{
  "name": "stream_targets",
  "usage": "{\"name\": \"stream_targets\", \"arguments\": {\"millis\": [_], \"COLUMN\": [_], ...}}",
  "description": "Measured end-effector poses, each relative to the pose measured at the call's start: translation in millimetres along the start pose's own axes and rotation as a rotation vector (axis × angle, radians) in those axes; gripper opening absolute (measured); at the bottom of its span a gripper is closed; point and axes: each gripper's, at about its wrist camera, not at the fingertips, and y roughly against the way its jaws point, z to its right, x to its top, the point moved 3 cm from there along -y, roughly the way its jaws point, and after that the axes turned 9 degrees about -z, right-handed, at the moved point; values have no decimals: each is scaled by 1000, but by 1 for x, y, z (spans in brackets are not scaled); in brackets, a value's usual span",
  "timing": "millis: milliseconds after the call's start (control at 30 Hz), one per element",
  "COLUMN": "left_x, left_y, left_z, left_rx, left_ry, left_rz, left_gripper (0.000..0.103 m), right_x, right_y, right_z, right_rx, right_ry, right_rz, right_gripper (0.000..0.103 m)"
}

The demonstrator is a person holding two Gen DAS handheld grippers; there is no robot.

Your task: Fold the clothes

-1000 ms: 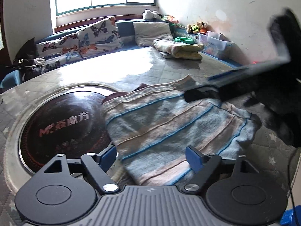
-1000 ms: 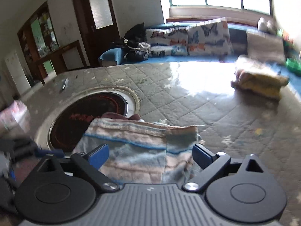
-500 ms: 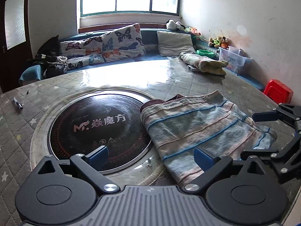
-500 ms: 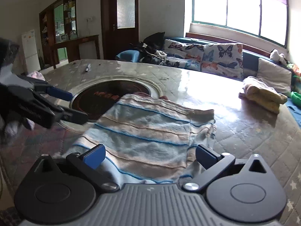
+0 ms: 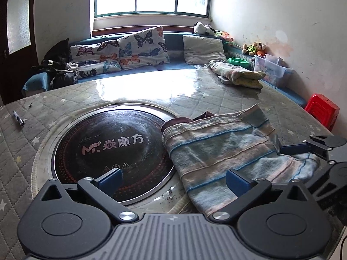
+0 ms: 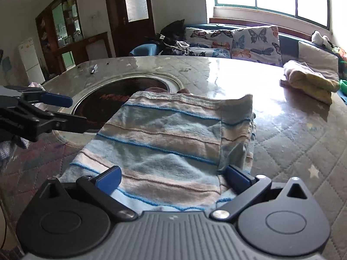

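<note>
A folded striped garment [image 5: 225, 151], blue, pink and grey, lies flat on the quilted table, its left edge over the rim of the round black cooktop [image 5: 112, 147]. It also shows in the right wrist view [image 6: 171, 143]. A dark red piece [image 5: 180, 120] sticks out from under its far edge. My left gripper [image 5: 173, 178] is open and empty at the garment's near left corner. My right gripper [image 6: 173, 176] is open and empty over the garment's near edge. It also shows in the left wrist view [image 5: 308, 151], and the left gripper shows in the right wrist view [image 6: 58, 110].
A folded stack of yellow and pale clothes [image 5: 238, 75] lies at the table's far right. A pen [image 5: 19, 121] lies at the far left. A sofa with butterfly cushions [image 5: 130, 52] runs behind the table. A red stool [image 5: 321, 110] stands off the right edge.
Both grippers have drawn back from the garment and risen, both still open. The garment now lies flat and folded with nothing holding it.
</note>
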Motion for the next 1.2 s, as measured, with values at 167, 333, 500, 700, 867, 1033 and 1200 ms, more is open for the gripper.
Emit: {"name": "stream_targets", "arguments": {"millis": [167,333,500,700,867,1033,1200], "left_x": [5,5,1,-8,-18,-25,-30], "left_y": [4,2,-2,-11,-20,-25,-15], "left_z": [10,24,41,56,59,52,43], "left_rx": [-25,-48,-77,-87,-78,-53,-45], "left_ry": [-18,-37,-69,-107,-130,-131,-129], "left_rz": [17,11,-9,-38,-72,-91,-81], "left_gripper": [103,103,103,103,103,103,103], "right_x": [-2,-15,-26,-44,-57,-67,-62], "right_y": [26,49,62,69,55,41,57], "right_z": [-2,1,14,40,44,47,45], "right_rx": [1,-120,-272,-363,-385,-348,-357], "right_ry": [-25,-53,-80,-119,-112,-168,-156], "right_rz": [92,143,149,120,52,22,44], "right_gripper": [103,103,103,103,103,103,103]}}
